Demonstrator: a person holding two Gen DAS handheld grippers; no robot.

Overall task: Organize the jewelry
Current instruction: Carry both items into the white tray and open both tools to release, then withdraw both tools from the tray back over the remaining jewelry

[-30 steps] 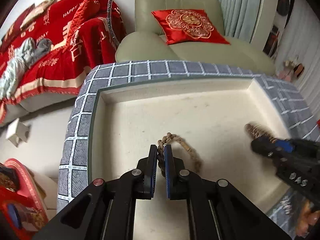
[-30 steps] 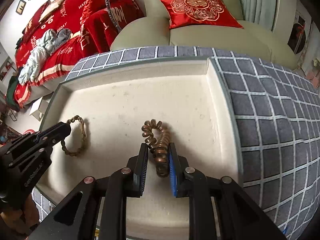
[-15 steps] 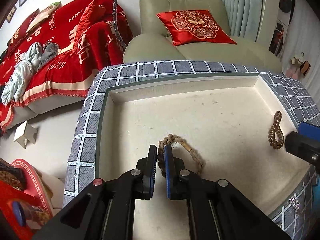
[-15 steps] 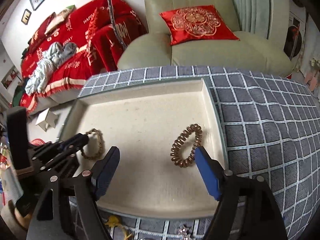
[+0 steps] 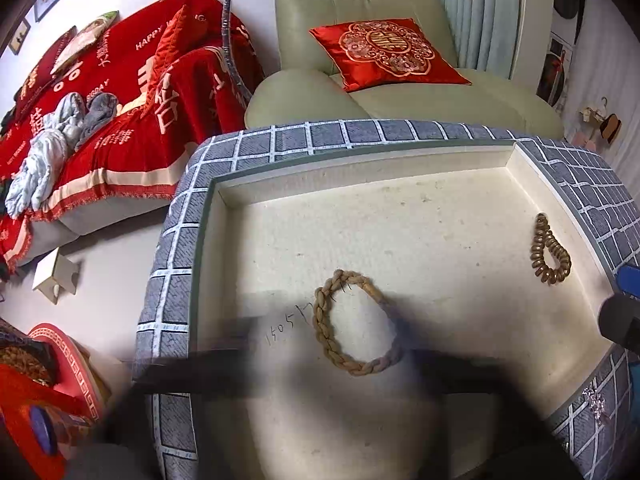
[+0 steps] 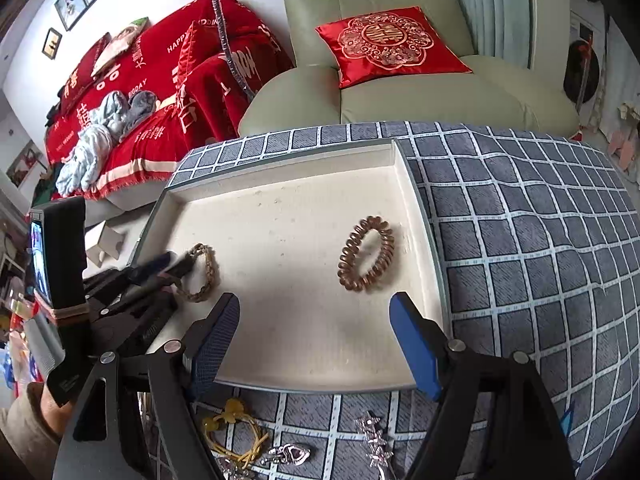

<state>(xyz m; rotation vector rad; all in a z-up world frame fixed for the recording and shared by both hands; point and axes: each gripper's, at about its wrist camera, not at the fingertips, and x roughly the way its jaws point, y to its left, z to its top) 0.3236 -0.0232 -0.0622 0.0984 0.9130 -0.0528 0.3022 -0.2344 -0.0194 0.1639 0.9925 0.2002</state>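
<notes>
A cream tray (image 5: 400, 200) (image 6: 280, 184) sits on a grey checked cloth. A braided tan bracelet (image 5: 354, 322) (image 6: 204, 272) lies loose at its left side. A brown spiral bracelet (image 5: 549, 252) (image 6: 366, 254) lies at its right side. My left gripper (image 5: 328, 364) is a motion-blurred dark shape around the braided bracelet with its fingers spread; in the right wrist view (image 6: 176, 268) it sits beside that bracelet. My right gripper (image 6: 316, 344) is wide open and empty over the tray's near edge, short of the spiral bracelet.
On the cloth in front of the tray lie a yellow cord bracelet (image 6: 236, 432), a silver heart piece (image 6: 292, 454) and a sparkly hair clip (image 6: 374, 440) (image 5: 596, 402). A green armchair with a red cushion (image 6: 388, 46) stands behind. A red sofa (image 5: 120, 100) is at the left.
My left gripper has opened and let go of the braided bracelet, which now lies flat in the tray. My right gripper let go of the spiral bracelet and drew back, wide open.
</notes>
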